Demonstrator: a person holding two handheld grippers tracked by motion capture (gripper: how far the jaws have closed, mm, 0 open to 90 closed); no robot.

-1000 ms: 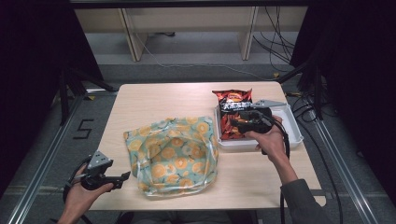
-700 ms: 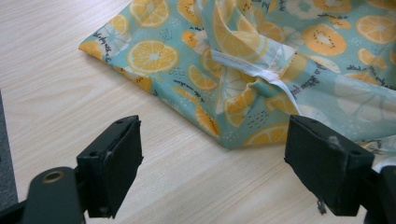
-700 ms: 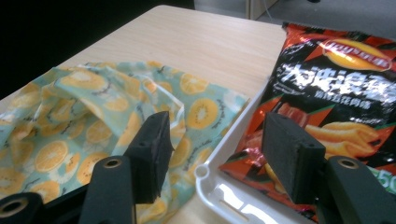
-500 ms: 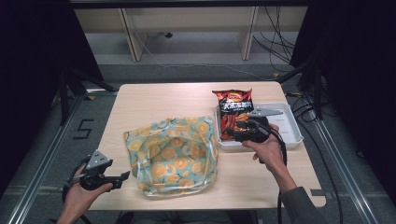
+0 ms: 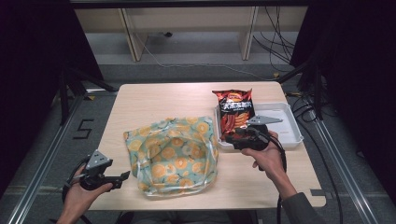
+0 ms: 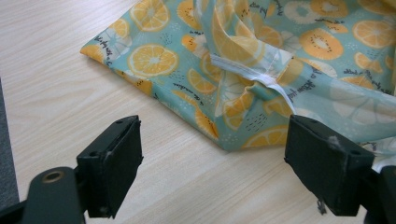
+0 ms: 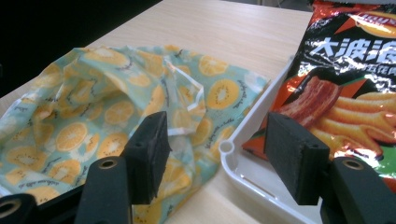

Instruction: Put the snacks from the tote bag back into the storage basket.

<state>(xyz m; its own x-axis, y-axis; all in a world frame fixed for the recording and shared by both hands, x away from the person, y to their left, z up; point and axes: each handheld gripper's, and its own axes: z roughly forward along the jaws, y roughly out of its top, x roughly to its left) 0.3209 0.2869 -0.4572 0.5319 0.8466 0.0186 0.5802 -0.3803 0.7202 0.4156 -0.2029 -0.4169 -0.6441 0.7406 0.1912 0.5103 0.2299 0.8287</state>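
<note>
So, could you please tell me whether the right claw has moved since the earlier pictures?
Yes: the right claw has slid from over the white tray towards its left edge.

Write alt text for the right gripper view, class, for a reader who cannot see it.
The right gripper has open black jaws, nothing between them, aimed at the near corner of a white tray holding a red chip bag. Left of the tray, a crumpled citrus-print bag lies on the wooden table.
</note>
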